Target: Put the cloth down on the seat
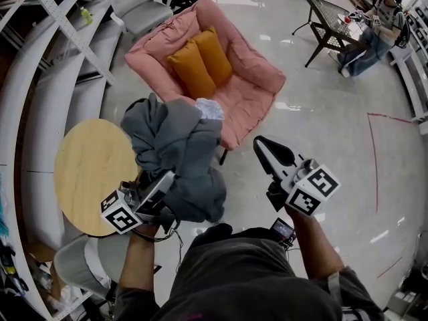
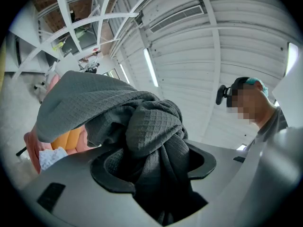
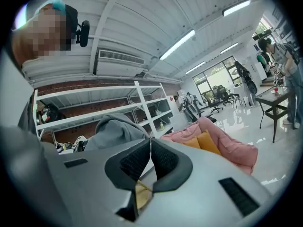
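Note:
A bunched grey waffle-weave cloth hangs in the air in front of the pink seat. My left gripper is shut on the cloth, which fills the space between its jaws and drapes over them. The seat holds two orange cushions and a small white cloth near its front edge. My right gripper is shut with nothing in it, raised to the right of the cloth; its pads meet. The grey cloth and the pink seat both show in the right gripper view.
A round wooden side table stands at the left below the cloth. White shelving and a grey chair lie behind. A dark table with a seated person is at the far right. Glossy floor surrounds the seat.

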Available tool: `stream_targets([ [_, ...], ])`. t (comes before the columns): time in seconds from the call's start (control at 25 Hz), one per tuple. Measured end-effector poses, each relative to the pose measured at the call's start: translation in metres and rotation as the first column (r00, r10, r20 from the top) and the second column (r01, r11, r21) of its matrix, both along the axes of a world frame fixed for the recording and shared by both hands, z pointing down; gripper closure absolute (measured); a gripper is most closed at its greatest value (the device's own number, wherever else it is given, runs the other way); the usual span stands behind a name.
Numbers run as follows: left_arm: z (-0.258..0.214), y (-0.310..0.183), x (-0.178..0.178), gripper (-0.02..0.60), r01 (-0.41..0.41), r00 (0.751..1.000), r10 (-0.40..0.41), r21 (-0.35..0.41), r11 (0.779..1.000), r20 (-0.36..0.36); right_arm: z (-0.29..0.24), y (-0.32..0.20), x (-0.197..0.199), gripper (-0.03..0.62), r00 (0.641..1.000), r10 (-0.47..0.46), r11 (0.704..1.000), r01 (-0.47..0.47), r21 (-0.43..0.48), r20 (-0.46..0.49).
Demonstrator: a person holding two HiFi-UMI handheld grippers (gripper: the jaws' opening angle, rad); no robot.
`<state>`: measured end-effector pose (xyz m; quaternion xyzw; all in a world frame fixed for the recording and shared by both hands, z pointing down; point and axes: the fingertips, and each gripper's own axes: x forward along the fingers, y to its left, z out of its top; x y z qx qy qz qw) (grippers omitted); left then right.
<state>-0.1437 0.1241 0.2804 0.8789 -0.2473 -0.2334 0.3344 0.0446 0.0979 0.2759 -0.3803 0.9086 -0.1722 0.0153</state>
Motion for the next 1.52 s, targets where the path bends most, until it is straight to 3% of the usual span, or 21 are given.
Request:
stream_targets([
  [0.4, 0.001, -0.047, -0.021, 0.29, 0.002, 1.0, -0.002, -0.002, 1.0, -0.003, -0.001, -0.047, -0.02, 0.577, 1.0, -0.012, 1.0, 0.012, -0.013, -0.009],
  [0.8, 0.018, -0.104, -0.02, 0.29, 0.032, 0.997, -0.03, -0.027, 0.999, 0.069, 0.013, -0.108, -0.018, 0.577, 0.999, -0.052, 0.998, 0.053, -0.031, 0.011],
  [1.04, 0.05, -0.166, -0.01, 0.29, 0.061, 0.985, -0.048, -0.071, 0.996, 0.163, 0.039, -0.173, -0.004, 0.577, 0.995, -0.089, 0.993, 0.091, -0.07, 0.035],
  [1.28, 0.092, -0.225, -0.014, 0.29, 0.063, 0.949, -0.023, -0.118, 0.991, 0.314, 0.065, -0.234, 0.015, 0.577, 0.991, -0.127, 0.985, 0.13, -0.116, 0.034],
  [1.4, 0.118, -0.253, -0.02, 0.29, 0.046, 0.916, 0.017, -0.148, 0.988, 0.401, 0.078, -0.262, 0.02, 0.577, 0.99, -0.141, 0.98, 0.144, -0.135, 0.028],
  [1.52, 0.145, -0.277, -0.028, 0.29, 0.035, 0.867, 0.056, -0.172, 0.984, 0.495, 0.093, -0.284, 0.022, 0.577, 0.988, -0.151, 0.975, 0.152, -0.16, 0.02],
])
